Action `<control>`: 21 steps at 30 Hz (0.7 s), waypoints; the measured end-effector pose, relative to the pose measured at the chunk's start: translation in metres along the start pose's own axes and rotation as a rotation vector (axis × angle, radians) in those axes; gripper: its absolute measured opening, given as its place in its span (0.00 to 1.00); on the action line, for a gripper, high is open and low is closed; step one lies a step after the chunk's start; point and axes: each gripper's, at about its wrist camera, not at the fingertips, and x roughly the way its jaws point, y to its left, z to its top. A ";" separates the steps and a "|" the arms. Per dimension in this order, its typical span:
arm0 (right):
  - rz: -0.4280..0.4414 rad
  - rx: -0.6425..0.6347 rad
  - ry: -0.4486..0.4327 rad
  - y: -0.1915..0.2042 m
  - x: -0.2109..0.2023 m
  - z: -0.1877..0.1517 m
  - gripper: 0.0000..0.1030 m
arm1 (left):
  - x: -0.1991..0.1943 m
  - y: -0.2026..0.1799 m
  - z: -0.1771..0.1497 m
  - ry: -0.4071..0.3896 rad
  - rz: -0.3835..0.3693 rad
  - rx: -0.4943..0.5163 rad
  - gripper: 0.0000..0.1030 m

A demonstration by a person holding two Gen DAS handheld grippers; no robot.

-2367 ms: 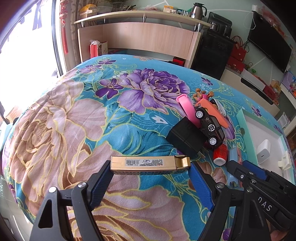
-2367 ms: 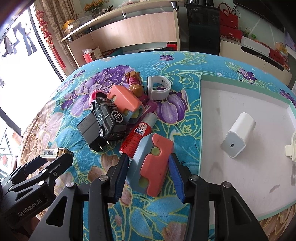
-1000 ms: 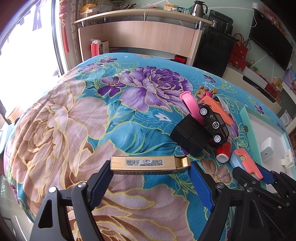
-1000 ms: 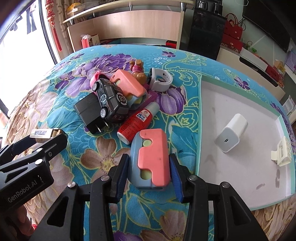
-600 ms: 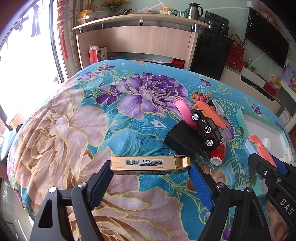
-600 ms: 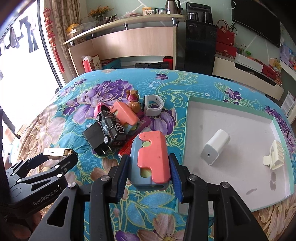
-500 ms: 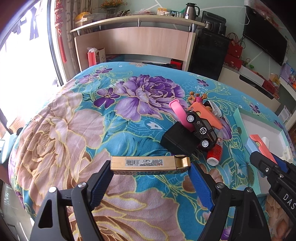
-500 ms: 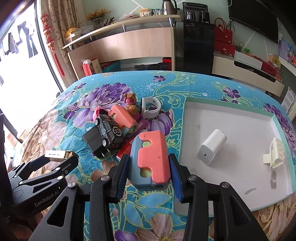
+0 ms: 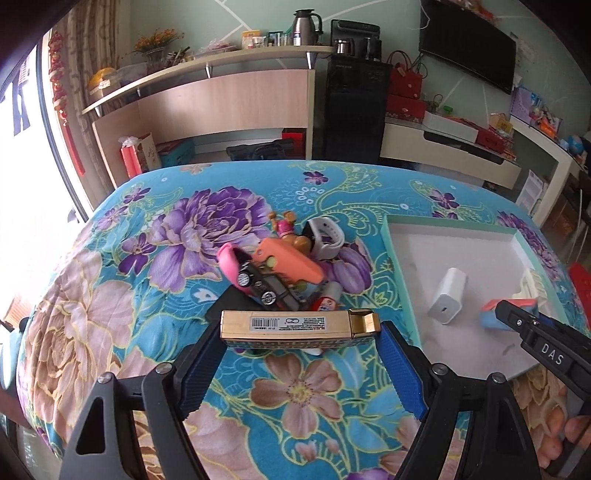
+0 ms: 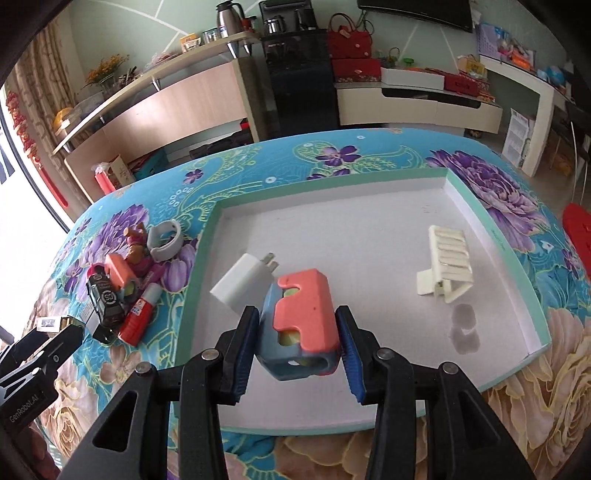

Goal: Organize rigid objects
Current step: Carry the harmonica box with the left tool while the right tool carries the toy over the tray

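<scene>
1. Turquoise floral-print cloth (image 9: 155,302) covering the table.
2. Long pale wooden shelf (image 9: 207,66) along the back wall.
3. Steel thermos jug (image 9: 302,23) standing on the shelf.
4. Tall black cabinet (image 9: 351,110) beside the shelf.
5. Dark wall-mounted television (image 9: 467,55).
6. Red gift bags (image 10: 351,55).

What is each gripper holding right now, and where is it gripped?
Left gripper: gold box, clamped by its two ends. Right gripper: pink-and-blue toy, pinched across its sides.

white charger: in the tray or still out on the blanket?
In. The white charger lies on its side on the tray floor, prongs toward the far wall, beside the cream clip.
</scene>
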 end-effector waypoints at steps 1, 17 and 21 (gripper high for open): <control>-0.005 0.019 -0.003 -0.007 -0.001 0.000 0.36 | 0.000 -0.011 0.002 -0.002 -0.012 0.022 0.82; 0.032 0.135 0.007 -0.054 0.000 -0.002 0.30 | 0.036 -0.113 -0.002 0.059 -0.081 0.240 0.82; 0.041 0.147 0.006 -0.057 0.000 -0.002 0.30 | 0.045 -0.120 -0.004 0.073 -0.080 0.257 0.82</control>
